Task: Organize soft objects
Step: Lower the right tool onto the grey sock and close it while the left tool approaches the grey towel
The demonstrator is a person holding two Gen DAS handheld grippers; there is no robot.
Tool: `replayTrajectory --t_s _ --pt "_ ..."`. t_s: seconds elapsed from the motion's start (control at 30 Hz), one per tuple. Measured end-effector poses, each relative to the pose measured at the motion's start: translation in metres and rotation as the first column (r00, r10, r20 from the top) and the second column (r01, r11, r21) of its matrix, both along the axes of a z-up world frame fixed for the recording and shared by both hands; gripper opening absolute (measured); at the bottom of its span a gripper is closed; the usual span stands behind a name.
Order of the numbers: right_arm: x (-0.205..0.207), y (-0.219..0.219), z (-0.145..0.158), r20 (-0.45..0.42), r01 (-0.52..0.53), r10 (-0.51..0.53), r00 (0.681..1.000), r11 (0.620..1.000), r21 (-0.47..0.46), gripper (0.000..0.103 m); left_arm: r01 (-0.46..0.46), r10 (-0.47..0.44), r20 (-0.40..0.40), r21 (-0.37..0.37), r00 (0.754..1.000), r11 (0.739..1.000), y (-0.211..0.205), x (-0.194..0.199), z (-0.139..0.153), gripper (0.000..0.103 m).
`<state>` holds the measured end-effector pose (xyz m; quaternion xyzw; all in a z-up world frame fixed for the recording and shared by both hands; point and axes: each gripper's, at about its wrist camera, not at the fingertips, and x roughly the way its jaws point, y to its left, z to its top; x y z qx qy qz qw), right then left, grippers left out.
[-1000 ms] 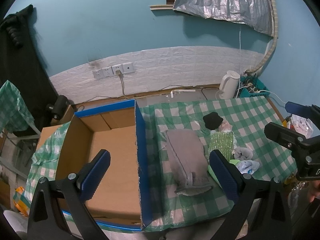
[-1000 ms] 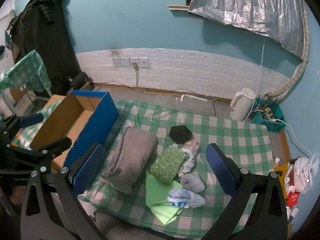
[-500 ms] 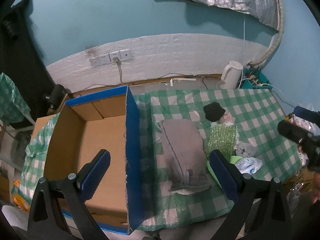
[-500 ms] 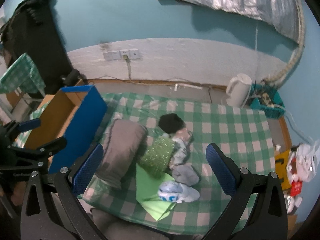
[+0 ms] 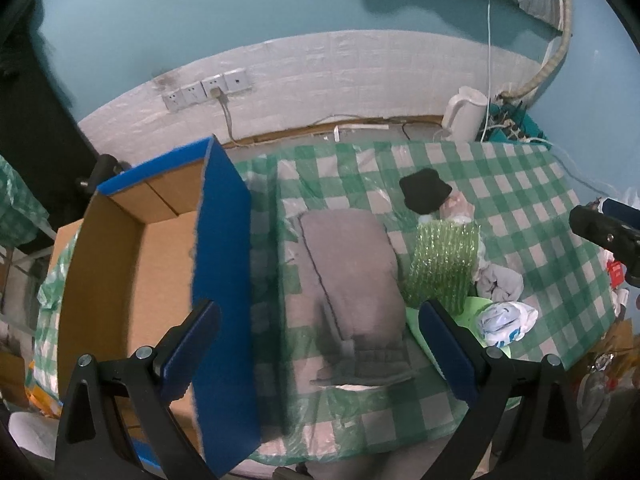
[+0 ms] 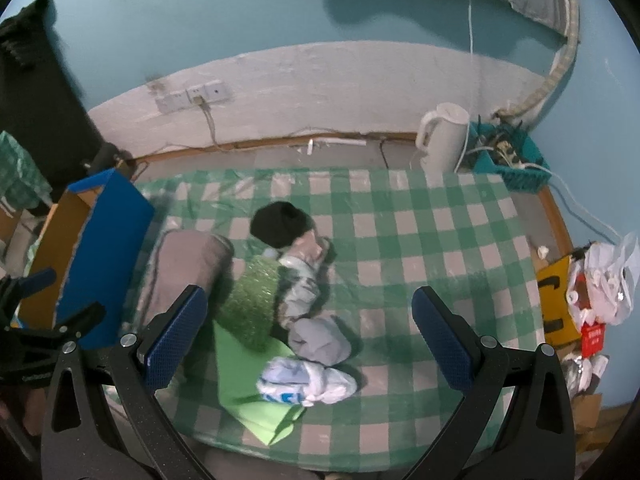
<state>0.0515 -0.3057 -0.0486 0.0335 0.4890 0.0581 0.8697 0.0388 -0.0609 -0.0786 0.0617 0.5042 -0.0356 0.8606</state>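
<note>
Change since earlier: both cameras are sitting closer to the checked cloth and tilted further down than a second ago, so the box and the pile are looming larger in each view.
Step in hand: both grippers are approaching; nothing is being carried yet and the cardboard box [image 5: 152, 264] is showing a bare floor, so the sorting is judged barely begun.
Left gripper [image 5: 318, 350]: its blue pads are standing spread wide with nothing between them, hovering over the box's blue side wall [image 5: 224, 280] and the grey cushion [image 5: 352, 280].
Right gripper [image 6: 306, 336]: its jaws are likewise gaping and empty, framing the grey sock bundle [image 6: 320, 340] and the white-and-blue cloth bundle [image 6: 306, 384].
Task things: the cushion is lying just beside the blue wall; the green bubble wrap [image 6: 252, 304] is resting against it, partly on a green sheet [image 6: 248, 392]; a black cap [image 6: 280, 224] is lying at the far end of the pile.
Next move, judged: each gripper is needing to drop onto one soft piece, close, and lift it over the wall.
Edges: the blue wall is standing tall, so any carry is having to clear it.
Open room: the right half of the green checked tablecloth [image 6: 440, 248] is lying free, well apart from the white kettle [image 6: 444, 136].
</note>
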Motion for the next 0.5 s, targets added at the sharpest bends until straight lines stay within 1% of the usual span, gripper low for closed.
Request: replayTrajectory --t_s 0.13,0.33,0.5 --pt "0.006 -0.003 -0.018 -0.04 0.004 -0.004 0.999 1.0 -0.007 0.101 0.007 -0.006 -0.03 0.008 1.0 1.0 -0.011 0.006 -0.016 0.1" --pt "0.016 -0.002 -0.047 -0.097 -0.027 0.025 0.995 0.999 -0.02 0.101 -0.007 0.009 -0.086 0.016 0.996 1.0 -0.022 0.017 -0.041 0.1" --pt "0.019 -0.001 -0.068 -0.138 -0.041 0.036 0.99 0.999 -0.031 0.101 0.002 0.004 -0.107 0.051 0.994 0.999 -0.027 0.022 -0.056 0.1"
